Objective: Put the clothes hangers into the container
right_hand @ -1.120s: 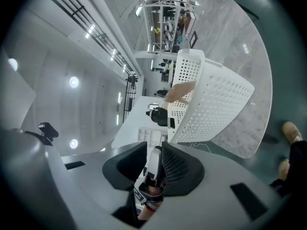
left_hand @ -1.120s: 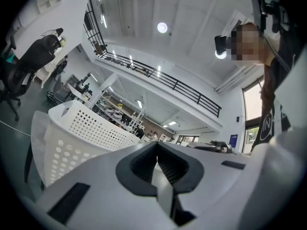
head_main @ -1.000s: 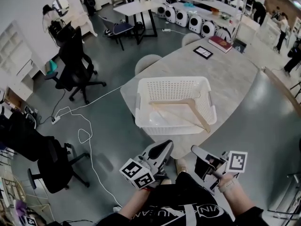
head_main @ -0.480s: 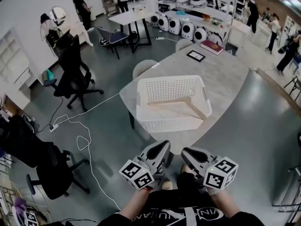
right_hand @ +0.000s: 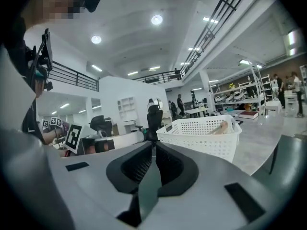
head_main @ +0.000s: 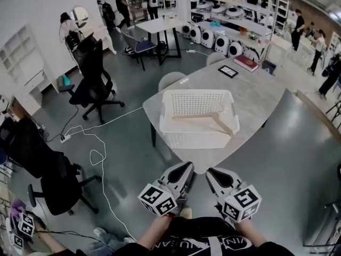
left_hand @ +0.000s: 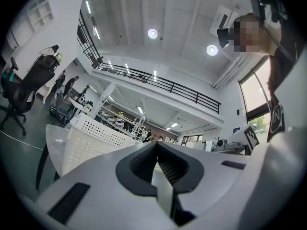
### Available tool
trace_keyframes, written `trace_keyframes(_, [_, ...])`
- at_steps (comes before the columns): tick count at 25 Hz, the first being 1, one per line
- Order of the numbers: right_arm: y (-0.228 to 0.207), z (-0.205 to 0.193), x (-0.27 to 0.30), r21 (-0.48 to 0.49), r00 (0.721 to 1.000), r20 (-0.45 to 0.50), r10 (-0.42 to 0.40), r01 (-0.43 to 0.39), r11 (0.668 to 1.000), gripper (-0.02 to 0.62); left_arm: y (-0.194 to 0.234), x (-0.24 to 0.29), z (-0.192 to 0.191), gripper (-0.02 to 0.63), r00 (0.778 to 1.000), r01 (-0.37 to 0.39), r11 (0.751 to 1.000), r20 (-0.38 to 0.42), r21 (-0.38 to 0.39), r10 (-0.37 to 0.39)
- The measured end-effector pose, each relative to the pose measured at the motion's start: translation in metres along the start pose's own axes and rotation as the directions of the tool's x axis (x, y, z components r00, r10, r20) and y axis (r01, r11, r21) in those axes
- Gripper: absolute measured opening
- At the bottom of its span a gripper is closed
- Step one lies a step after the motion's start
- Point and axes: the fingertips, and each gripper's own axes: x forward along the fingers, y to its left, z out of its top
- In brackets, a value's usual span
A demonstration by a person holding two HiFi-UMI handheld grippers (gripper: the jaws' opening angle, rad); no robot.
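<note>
Both grippers are pulled in close to the body, above the floor and short of the table (head_main: 266,97). The left gripper (head_main: 186,167) has its jaws pressed together with nothing in them, which is easy to see in its own view (left_hand: 157,145). The right gripper (head_main: 212,173) is the same, closed tight and empty (right_hand: 153,145).

The white basket (head_main: 196,138) sits on the near part of the table, well apart from both grippers. A wooden hanger (head_main: 200,116) is lying inside it. Its long axis runs roughly left to right across the basket. The bend points toward the far right. One arm goes off to the left and the other slants toward the near right corner. I can't make out the hook. From the right gripper view one end of the hanger (right_hand: 220,127) pokes above the basket (right_hand: 201,135) rim.
</note>
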Motion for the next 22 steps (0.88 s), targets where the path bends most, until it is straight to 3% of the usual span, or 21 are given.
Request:
trace_keyframes(8, [0.012,-0.021,-0.041,0.020,1.000,-0.017,0.023,-0.023,1.000,0.048,-0.041,-0.016,-0.029,0.009,0.998,-0.060,0.998,-0.026,-0.022,0.060])
trace_keyframes(22, [0.055,-0.055,-0.113,0.008,0.996,-0.023,0.081,-0.081,0.997,0.048,-0.116,-0.056,-0.072,0.009,0.993,-0.098,0.995,-0.063,-0.009,0.097])
